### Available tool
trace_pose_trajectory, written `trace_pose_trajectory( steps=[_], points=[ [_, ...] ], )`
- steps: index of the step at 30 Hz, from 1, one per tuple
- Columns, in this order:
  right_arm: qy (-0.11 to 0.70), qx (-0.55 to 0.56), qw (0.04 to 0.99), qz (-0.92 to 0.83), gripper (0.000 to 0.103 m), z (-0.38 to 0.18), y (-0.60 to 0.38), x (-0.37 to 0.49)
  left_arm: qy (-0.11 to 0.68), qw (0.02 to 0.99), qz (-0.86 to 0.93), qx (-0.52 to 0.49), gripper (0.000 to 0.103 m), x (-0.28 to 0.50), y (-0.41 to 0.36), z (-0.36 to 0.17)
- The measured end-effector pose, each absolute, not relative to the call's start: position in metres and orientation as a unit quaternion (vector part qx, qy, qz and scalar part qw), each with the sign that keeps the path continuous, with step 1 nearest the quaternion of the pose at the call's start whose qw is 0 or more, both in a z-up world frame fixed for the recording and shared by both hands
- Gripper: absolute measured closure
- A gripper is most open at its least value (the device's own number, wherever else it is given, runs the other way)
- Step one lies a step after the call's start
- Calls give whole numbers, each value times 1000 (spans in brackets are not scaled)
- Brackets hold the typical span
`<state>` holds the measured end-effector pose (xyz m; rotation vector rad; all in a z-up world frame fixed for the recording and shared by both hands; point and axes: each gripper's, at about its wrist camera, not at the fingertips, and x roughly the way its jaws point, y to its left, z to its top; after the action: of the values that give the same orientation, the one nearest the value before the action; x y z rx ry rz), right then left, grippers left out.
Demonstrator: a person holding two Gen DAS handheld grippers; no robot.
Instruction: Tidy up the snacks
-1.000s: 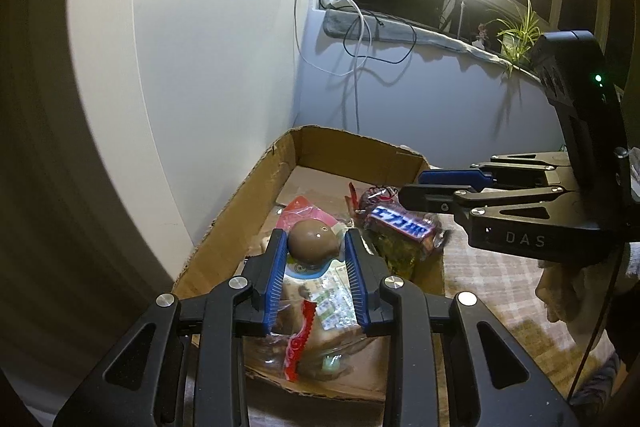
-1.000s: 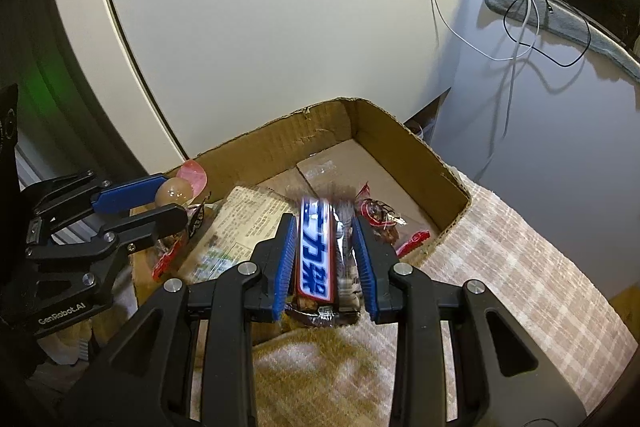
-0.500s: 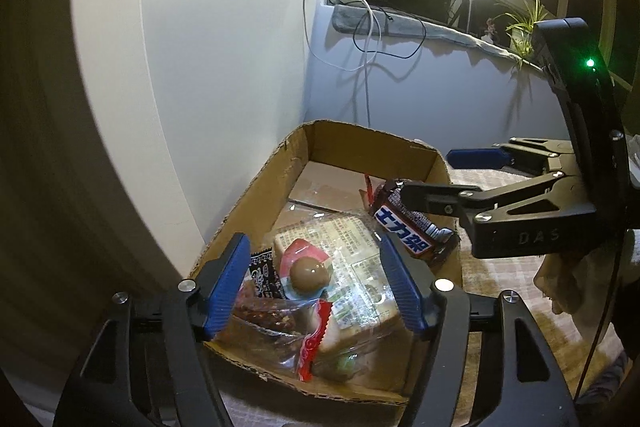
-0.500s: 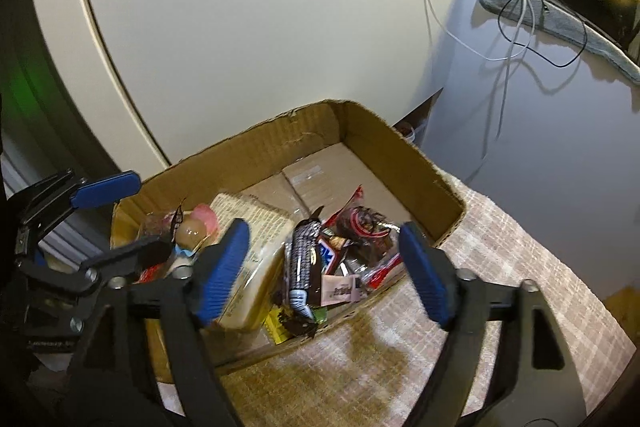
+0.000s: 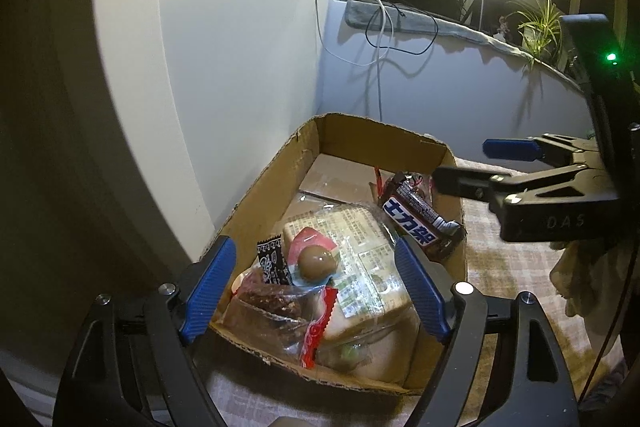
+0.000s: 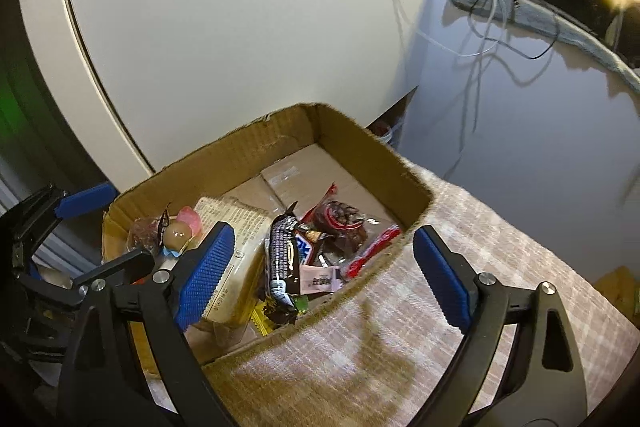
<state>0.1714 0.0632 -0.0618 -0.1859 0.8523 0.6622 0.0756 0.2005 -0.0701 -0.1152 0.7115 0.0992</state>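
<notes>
Cardboard box [image 5: 280,183] on checked cloth [image 6: 460,267], contents:
- chocolate bar [image 5: 420,223], dark wrapper, white-on-blue lettering, apparently Chinese;
- printed-label pack [image 5: 360,255];
- wrapped brown ball sweet [image 5: 316,261].

Left gripper [image 5: 316,287], right gripper [image 6: 320,275]: jaws just been opening, spread wide, nothing held.

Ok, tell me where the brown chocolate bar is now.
The chocolate bar lies inside the cardboard box, leaning against its right wall in the left wrist view, beside the large clear-wrapped pack, free of both grippers.
</notes>
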Motion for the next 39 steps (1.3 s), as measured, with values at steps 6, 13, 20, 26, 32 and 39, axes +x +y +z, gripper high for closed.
trace_pose_trajectory(
  steps=[6,13,20,26,32,39],
  points=[
    [379,-85,871,301,1,-46,54,158,346,935,52,-55,21,74,197,-69],
    [356,-89,882,295,1,-30,48,144,340,937,56,-54,21,68,193,-64],
    [337,-86,895,280,0,-17,36,126,326,941,68,-55,21,52,187,-56],
    [330,-73,901,272,0,-11,25,105,319,942,79,-65,21,37,181,-53],
    [337,-60,905,254,0,-16,13,84,314,943,84,-74,21,24,173,-52],
    [342,-49,905,248,0,-20,-1,69,312,944,80,-77,21,17,166,-50]
  ],
)
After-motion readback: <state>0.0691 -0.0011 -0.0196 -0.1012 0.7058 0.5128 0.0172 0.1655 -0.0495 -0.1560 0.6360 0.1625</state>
